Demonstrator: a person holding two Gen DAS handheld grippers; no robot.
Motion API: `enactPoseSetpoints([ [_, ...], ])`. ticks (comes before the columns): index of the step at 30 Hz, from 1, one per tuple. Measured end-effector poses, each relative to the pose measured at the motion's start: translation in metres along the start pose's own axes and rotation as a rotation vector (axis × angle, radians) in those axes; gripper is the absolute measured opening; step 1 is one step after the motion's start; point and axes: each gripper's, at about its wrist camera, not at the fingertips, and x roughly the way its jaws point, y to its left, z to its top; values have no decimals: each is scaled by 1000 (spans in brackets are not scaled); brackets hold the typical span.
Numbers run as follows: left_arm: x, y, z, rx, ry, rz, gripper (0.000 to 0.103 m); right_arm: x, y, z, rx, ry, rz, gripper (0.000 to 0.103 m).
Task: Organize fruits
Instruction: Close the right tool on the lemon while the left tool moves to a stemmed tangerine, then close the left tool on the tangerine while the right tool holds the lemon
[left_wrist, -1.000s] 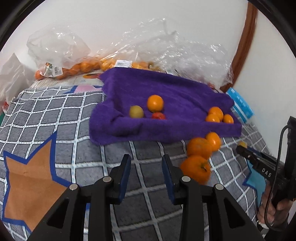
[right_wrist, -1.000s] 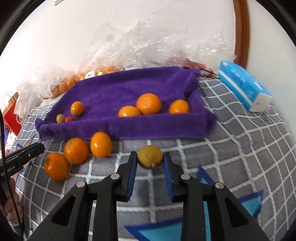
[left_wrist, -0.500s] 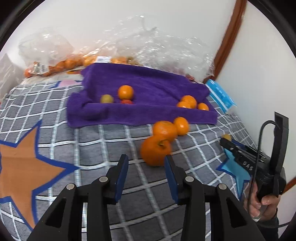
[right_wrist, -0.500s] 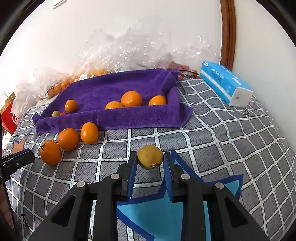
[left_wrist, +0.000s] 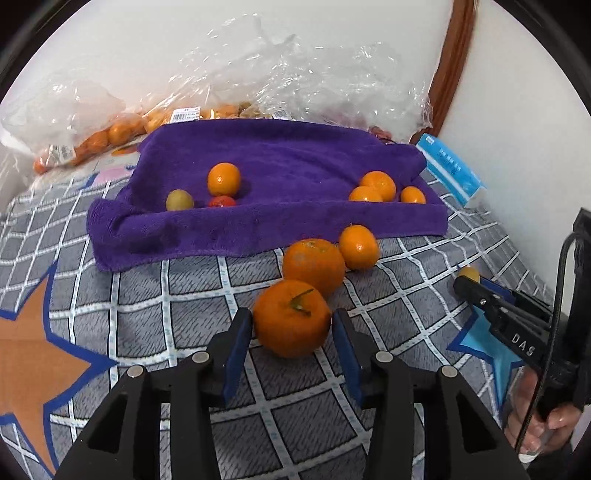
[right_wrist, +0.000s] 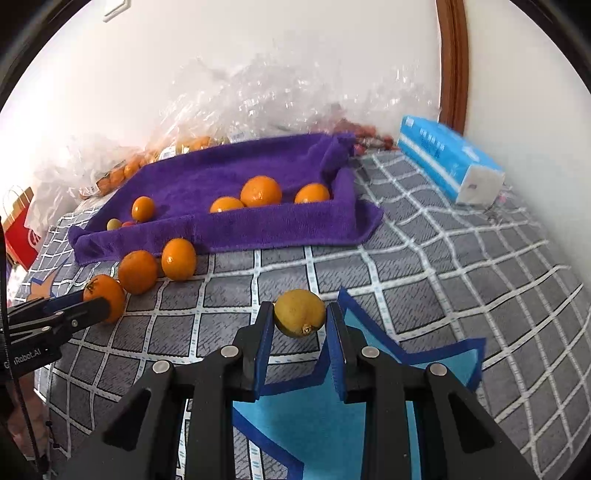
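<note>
A purple towel (left_wrist: 295, 155) lies on the grey checked cover. It holds an orange (left_wrist: 224, 179), a greenish fruit (left_wrist: 179, 200) and a red tomato (left_wrist: 222, 201) at its left, and three oranges (left_wrist: 377, 184) at its right. In front of the towel lie two oranges (left_wrist: 314, 266), and nearer still a stemmed orange (left_wrist: 290, 325). My left gripper (left_wrist: 292, 314) has its jaws opening, one on each side of the stemmed orange with thin gaps. My right gripper (right_wrist: 300, 308) is shut on a yellow lemon (right_wrist: 300, 313) above the cover.
A blue tissue pack (right_wrist: 448, 168) lies at the right by the wall. Clear plastic bags (left_wrist: 110, 133) with more oranges are heaped behind the towel. A red paper bag (right_wrist: 22, 229) stands far left, and a brown frame (left_wrist: 448, 62) runs up the wall.
My left gripper has moved right and forward to the stemmed orange and widened around it. My right gripper has drawn back from the towel with the lemon still in it.
</note>
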Motion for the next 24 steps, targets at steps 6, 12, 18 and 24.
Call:
enactPoseSetpoints([
  [6,10,3,-2,-9,9,-5,43,3,-3,-1,22,10,19,28],
  [12,8,7,-2,-38,-8,-36,42,2,-3,-1,28,9,5,28],
  [18,0,12,-4,-67,-54,-57,42,4,-8,0,56,12,32,28],
  [24,-8,10,-4,-56,-95,-43,42,-1,-3,-1,32,-12,17,28],
])
